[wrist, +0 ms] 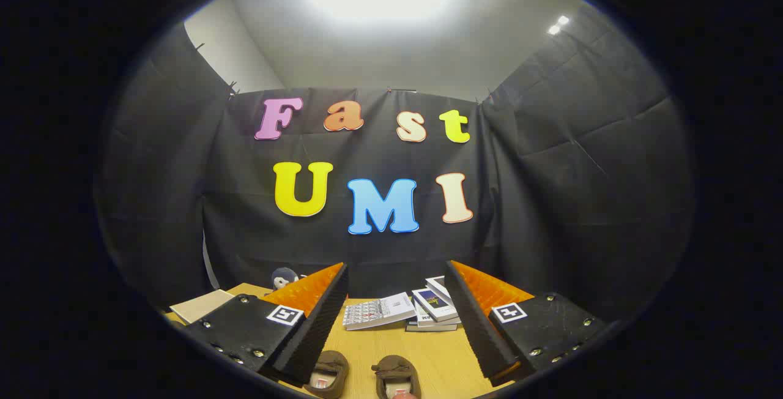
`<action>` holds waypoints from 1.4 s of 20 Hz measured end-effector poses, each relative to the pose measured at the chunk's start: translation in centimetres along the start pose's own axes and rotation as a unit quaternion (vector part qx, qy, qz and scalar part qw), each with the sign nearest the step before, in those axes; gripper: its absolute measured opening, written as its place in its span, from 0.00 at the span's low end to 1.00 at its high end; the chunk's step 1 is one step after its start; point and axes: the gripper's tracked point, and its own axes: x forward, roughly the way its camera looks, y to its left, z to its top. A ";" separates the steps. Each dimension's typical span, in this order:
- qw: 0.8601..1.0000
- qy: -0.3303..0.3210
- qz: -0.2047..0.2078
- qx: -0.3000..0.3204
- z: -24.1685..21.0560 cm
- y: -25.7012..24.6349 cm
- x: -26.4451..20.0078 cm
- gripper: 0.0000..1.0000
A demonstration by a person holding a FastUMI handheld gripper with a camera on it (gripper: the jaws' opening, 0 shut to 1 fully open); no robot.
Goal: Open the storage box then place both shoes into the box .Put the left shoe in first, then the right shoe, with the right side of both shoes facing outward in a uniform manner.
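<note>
gripper point(394, 276) fingers spread, nothing between; two shoes point(361, 376) side by side on table point(440, 356) below fingers; books point(407, 312) beyond.

I see both brown shoes point(361, 376) cut off at the heels, so left and right cannot be told apart. One gripper point(396, 276) finger hides part of the book stack point(431, 310); the other finger half covers a small plush figure point(284, 278).

Two soft, suede-like brown shoes point(361, 376) rested on a smooth wood-grain table point(397, 350); glossy paper books point(404, 311) lay beyond.
</note>
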 end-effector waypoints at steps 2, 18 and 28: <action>1.000 -0.001 0.003 -0.001 0.1 0.1 0.0 0.96; 1.000 0.009 0.020 0.001 -0.8 1.2 0.2 0.96; 0.986 0.083 0.096 0.112 -5.9 7.0 0.1 0.97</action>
